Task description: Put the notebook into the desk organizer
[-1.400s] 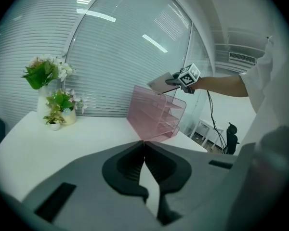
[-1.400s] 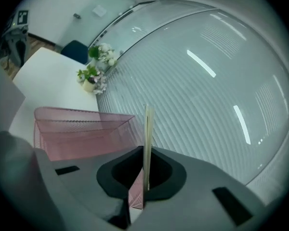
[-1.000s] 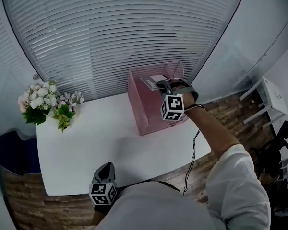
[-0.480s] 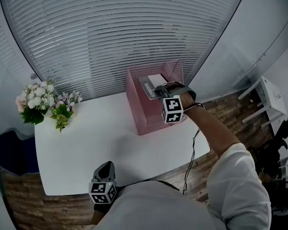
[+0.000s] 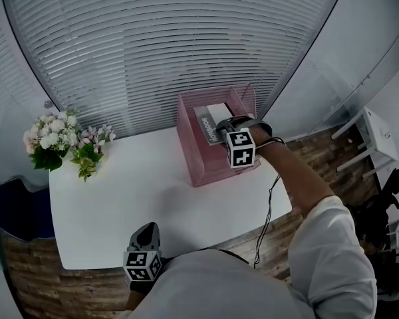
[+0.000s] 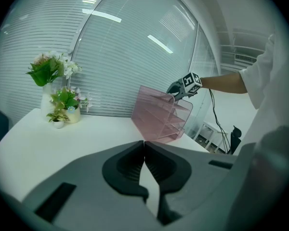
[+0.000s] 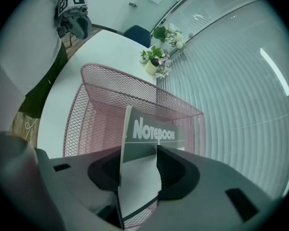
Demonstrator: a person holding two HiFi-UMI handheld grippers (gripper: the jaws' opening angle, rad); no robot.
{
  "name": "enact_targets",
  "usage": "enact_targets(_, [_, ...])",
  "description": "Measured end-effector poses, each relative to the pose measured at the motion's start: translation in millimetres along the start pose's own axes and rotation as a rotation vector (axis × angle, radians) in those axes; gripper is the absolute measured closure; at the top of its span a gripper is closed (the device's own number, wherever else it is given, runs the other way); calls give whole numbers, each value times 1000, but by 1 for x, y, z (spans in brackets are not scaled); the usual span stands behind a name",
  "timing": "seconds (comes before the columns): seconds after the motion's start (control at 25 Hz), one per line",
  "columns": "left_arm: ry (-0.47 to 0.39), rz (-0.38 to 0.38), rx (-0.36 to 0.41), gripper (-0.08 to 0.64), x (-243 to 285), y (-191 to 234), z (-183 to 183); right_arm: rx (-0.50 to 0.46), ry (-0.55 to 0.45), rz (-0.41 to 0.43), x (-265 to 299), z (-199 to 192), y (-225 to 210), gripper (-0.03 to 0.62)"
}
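- Reaching over the pink mesh desk organizer (image 5: pixel 198 153), the right gripper (image 5: pixel 221 129) hung at its open top, with the person's right arm stretched out behind it.
- The jaws of that gripper were opening. In the right gripper view they stood apart with the notebook (image 7: pixel 151 129) on edge between them, and the pads did not look pressed against it.
- The notebook stood inside the organizer's mesh walls, slightly slanted. Its grey band with the word "NOTEBOOK" pointed away from the gripper and its white part lay nearer the jaws.
- Which compartment held the notebook could not be told.
- The organizer stood on the far right part of the white table (image 5: pixel 133 185), close to the window blinds (image 5: pixel 166 45).
- The left gripper (image 5: pixel 146 232) sat low at the near edge of the table, close to the person's body and well apart from the organizer.
- Its jaws were closed together, with nothing between them.
- A bunch of white and pink flowers (image 5: pixel 60 145) stood at the far left corner of the table, just in front of the blinds.
- A dark blue chair (image 5: pixel 20 211) stood left of the table on a wooden floor (image 5: pixel 319 158).
- A thin black cable (image 5: pixel 269 211) hung down from the right wrist past the table edge.
- A small white stand (image 5: pixel 369 135) stood on the floor to the right, well apart from the table.
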State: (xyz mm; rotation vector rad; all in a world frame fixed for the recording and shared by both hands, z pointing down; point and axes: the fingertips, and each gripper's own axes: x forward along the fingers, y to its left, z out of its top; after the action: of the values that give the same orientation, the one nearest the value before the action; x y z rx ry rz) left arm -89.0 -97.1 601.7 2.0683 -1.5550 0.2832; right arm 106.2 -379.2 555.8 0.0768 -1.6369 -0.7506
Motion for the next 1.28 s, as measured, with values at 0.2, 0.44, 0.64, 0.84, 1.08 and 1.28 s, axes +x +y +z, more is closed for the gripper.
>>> enact_targets(0.2, [2, 1, -2, 550, 1, 1, 1, 27, -16, 114, -2, 2, 9, 343])
enact_targets(0.44, [6, -2, -1, 551, 5, 2, 2, 86, -31, 224, -6, 2, 10, 273])
enact_targets(0.64, [7, -5, 0, 551, 9, 3, 2, 130, -46, 282, -8, 3, 10, 268])
enact_targets(0.84, [10, -5, -1, 551, 11, 2, 2, 178, -69, 319, -13, 4, 7, 270])
enact_targets(1.08, [11, -16, 10, 551, 15, 1, 5, 256, -108, 274, -21, 2, -1, 292])
enact_targets(1.28, [13, -35, 25, 551, 18, 0, 8, 352, -136, 160, -31, 0, -8, 367])
